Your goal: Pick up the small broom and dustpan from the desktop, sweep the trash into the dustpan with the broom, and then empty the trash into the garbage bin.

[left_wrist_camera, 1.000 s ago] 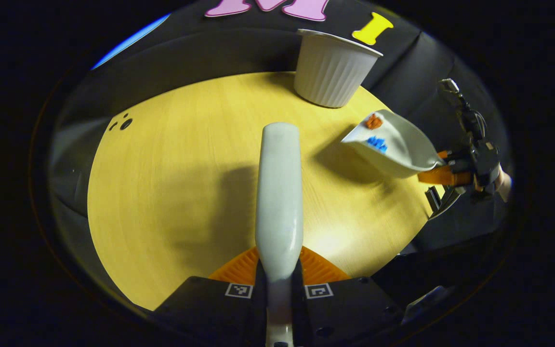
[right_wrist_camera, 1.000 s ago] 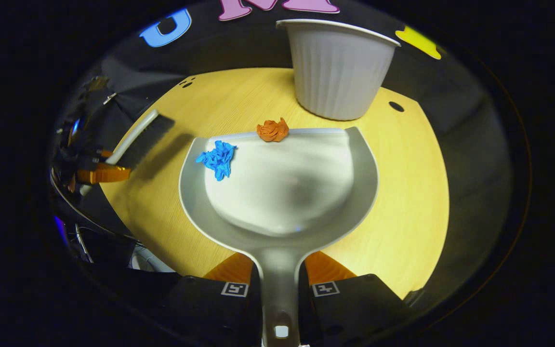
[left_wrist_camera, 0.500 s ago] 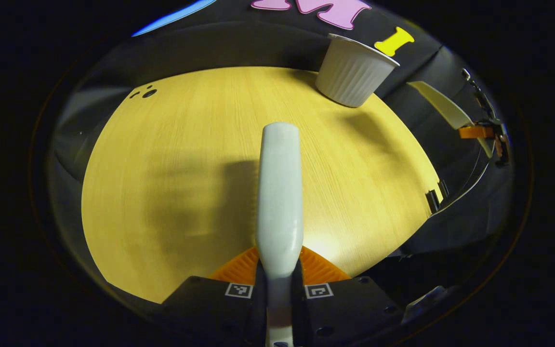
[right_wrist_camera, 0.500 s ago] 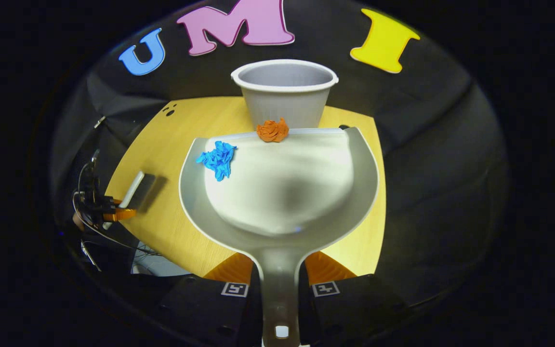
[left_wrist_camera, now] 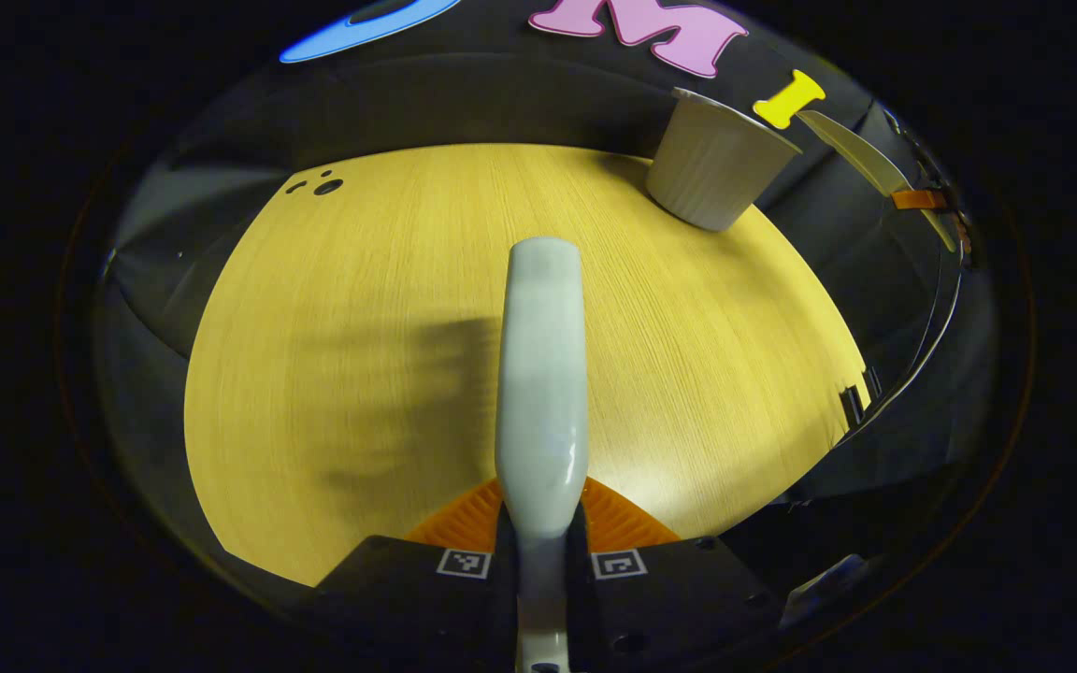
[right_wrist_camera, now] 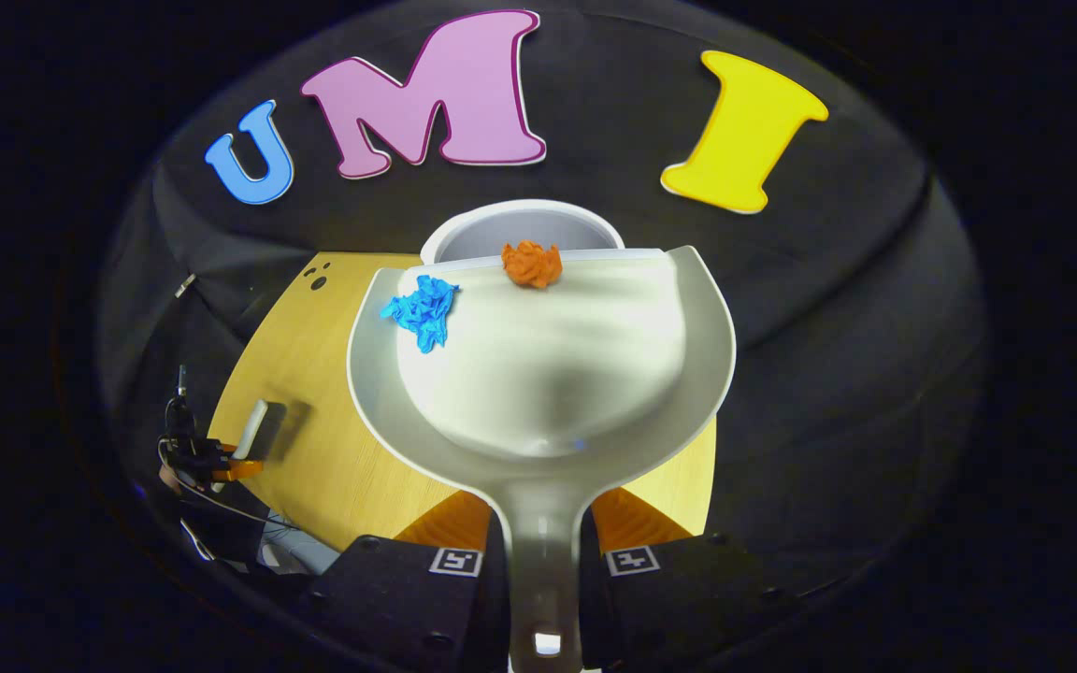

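My left gripper (left_wrist_camera: 543, 525) is shut on the handle of the small pale broom (left_wrist_camera: 541, 365), which points forward above the wooden desktop (left_wrist_camera: 351, 318). My right gripper (right_wrist_camera: 543, 540) is shut on the handle of the grey dustpan (right_wrist_camera: 557, 374), held high in the air. A crumpled blue scrap (right_wrist_camera: 422, 310) lies at the pan's left and an orange scrap (right_wrist_camera: 531, 264) on its front lip. The white ribbed bin (right_wrist_camera: 473, 227) sits just beyond and below that lip. In the left gripper view the bin (left_wrist_camera: 714, 166) stands at the far right, with the dustpan (left_wrist_camera: 852, 152) raised beside it.
Small dark holes (left_wrist_camera: 319, 186) mark the desktop's far left corner. The desktop's right edge (left_wrist_camera: 852, 393) carries a clamp and a cable. In the right gripper view, the left gripper (right_wrist_camera: 216, 463) with the broom (right_wrist_camera: 258, 430) hovers low at the left over the desktop (right_wrist_camera: 314, 421).
The right gripper has lifted the dustpan higher and toward the bin, whose mouth now shows just past the lip. The left gripper with the broom has drawn back slightly.
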`<state>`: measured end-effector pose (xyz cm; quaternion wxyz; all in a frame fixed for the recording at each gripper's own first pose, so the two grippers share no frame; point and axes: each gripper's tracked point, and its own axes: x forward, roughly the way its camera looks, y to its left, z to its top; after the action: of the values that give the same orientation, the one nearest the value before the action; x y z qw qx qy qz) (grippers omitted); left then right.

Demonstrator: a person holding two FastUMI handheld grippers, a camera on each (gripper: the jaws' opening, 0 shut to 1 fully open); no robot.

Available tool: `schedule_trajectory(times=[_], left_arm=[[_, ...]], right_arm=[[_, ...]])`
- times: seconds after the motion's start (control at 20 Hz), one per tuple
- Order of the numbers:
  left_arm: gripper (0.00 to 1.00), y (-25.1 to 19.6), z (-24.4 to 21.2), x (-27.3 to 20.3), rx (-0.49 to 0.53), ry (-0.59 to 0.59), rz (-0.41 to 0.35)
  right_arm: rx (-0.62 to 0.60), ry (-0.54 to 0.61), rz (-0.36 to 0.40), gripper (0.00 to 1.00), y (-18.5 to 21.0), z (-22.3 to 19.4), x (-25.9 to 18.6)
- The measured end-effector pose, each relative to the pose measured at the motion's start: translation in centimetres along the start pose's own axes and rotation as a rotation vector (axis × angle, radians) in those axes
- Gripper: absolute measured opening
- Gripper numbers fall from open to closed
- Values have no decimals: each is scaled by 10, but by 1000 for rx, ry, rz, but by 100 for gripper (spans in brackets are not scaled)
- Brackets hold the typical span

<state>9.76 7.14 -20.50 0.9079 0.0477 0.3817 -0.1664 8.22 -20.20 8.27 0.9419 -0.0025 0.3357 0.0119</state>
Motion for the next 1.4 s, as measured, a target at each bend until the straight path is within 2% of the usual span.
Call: schedule_trajectory(times=[0.15,0.2,0.25,0.35,0.4,0.45,0.5,0.55,0.75,0.95,1.1,1.15,1.2,1.25,1.4], left_arm=[[25,7,1,-4,-18,-3,17],[25,7,1,-5,-22,-2,19],[25,8,0,-7,-24,-3,23],[25,13,1,-8,-27,-3,31],[25,15,2,-9,-33,-2,34],[25,17,2,-8,-41,-3,36],[25,19,3,-10,-54,-7,41],[25,19,4,-11,-65,-10,46],[25,27,5,-13,-79,-14,63],[25,41,11,-17,-93,-24,81],[27,44,13,-19,-100,-34,84],[25,45,12,-20,-102,-35,84],[25,45,11,-20,-106,-34,83],[25,45,10,-21,-112,-37,81],[25,44,4,-20,-143,-36,69]], right_arm=[[-18,-25,-26,33,-10,42,19],[-32,-26,-44,29,-16,55,28],[-41,-23,-59,33,-20,65,38],[-62,-14,-95,33,-28,81,59],[-81,-6,-121,38,-32,86,70],[-111,6,-142,38,-35,89,82],[-152,19,-164,38,-35,91,94],[-200,34,-193,33,-37,91,107],[-345,43,-281,33,-36,98,130],[-498,7,-402,33,-43,110,124],[-598,-10,-458,33,-45,115,127],[-633,-6,-472,38,-46,115,128],[-676,-17,-491,29,-46,119,128],[-730,-26,-511,33,-49,122,128],[-909,-52,-613,33,-49,133,122]])
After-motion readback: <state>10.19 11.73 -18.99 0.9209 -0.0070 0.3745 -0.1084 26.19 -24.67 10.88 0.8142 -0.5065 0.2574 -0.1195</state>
